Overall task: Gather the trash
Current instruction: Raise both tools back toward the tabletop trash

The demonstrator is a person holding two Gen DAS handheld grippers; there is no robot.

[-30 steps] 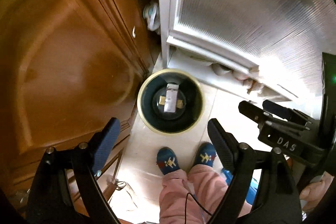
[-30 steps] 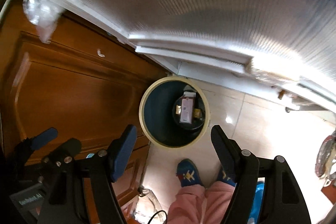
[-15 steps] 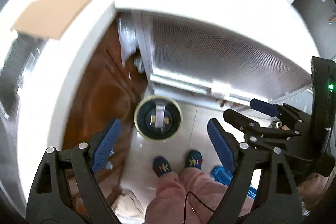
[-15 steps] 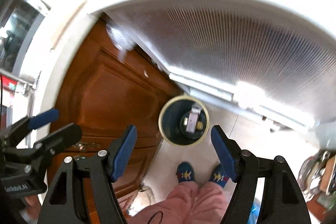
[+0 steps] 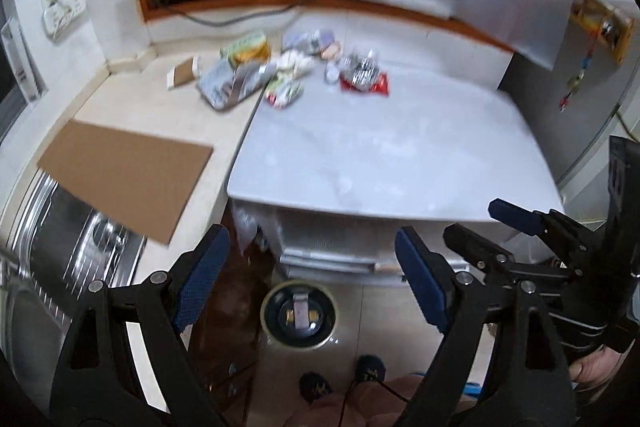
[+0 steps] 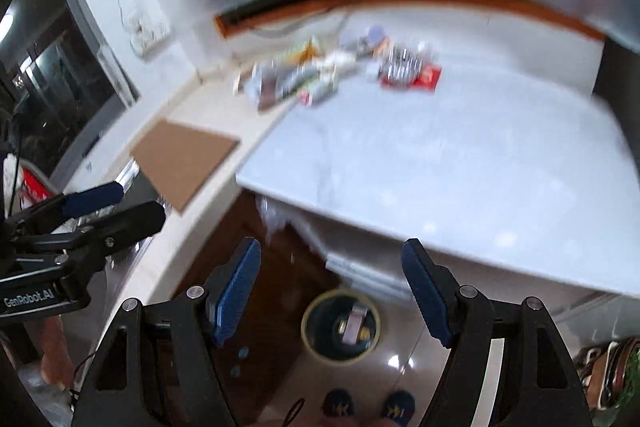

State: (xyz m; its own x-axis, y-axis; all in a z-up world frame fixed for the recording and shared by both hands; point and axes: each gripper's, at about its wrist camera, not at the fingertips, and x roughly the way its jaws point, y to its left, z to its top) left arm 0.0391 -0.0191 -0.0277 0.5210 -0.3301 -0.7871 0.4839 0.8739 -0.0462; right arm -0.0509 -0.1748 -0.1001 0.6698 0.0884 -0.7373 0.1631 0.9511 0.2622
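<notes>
Right now I am holding the left gripper (image 5: pixel 312 279) with its blue pads (image 5: pixel 202 277) spread wide and nothing between them, and the right gripper (image 6: pixel 332 291) is gaping just as wide, also empty. Both are hanging above the floor, looking down on the round bin (image 5: pixel 299 315), which is standing on the tiles beside the brown cabinet door (image 6: pixel 256 267) and just in front of the white appliance (image 5: pixel 392 151); a small carton and scraps are lying in its bottom. My slippered feet (image 6: pixel 368 407) are showing at the lower edge, near the bin.

Further out, a brown cardboard sheet (image 5: pixel 124 171) is lying on the beige counter (image 5: pixel 160 107), its near corner overhanging the steel sink (image 5: pixel 68 243) at the left. Beyond it, the trash pile (image 5: pixel 276 71) is sitting at the far edge, straddling the seam between the counter and the appliance's white top: crumpled wrappers, a green-and-yellow packet, and a red wrapper with foil (image 5: pixel 366 77) just to the right. Motion blur is smearing the details. A wall socket strip (image 5: pixel 60 11) is hanging at the far left, well apart from the pile.
</notes>
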